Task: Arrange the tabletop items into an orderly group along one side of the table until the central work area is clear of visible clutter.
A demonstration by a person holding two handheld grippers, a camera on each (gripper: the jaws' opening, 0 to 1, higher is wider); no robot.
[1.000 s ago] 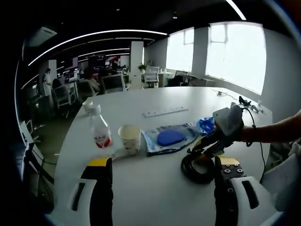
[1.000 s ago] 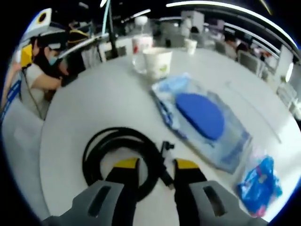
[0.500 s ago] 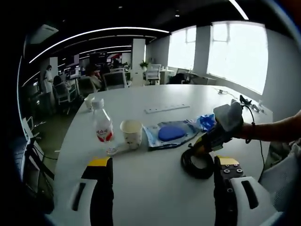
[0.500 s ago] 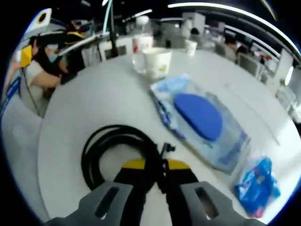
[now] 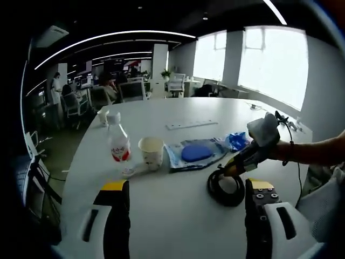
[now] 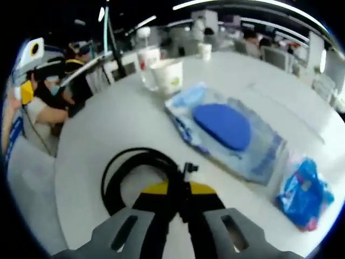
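In the left gripper view we see the left gripper point(image 5: 183, 191) rising from the bottom of the frame, its 2 jaws set wide apart with nothing between them, hovering over the white table point(image 5: 178, 221). At center right of that frame the right gripper point(image 5: 233, 169) reaches in, pressed down on a coiled black cable point(image 5: 225, 187) that lies on the table at lower right of center.

In the right gripper view the right gripper point(image 6: 179, 190) sits at bottom center with its 2 yellow-tipped jaws closed tight on the near side of the coiled black cable point(image 6: 135, 172); the loop spreads up and to the left of the jaws, and a small plug end pokes up just above them.

The other items lie in a row across the middle of the left gripper view. A clear plastic bottle point(image 5: 119, 145) with a red label stands at left of center, a paper cup point(image 5: 151, 152) stands just beside it to the right, and a clear pouch with a blue pad point(image 5: 195, 153) lies flat to the right of the cup. A crumpled blue wrapper point(image 5: 236, 141) sits at the pouch's right end, near the right gripper. Farther back, a white power strip point(image 5: 190, 124) lies on the table, and a second small cup point(image 5: 103, 115) stands at upper left.
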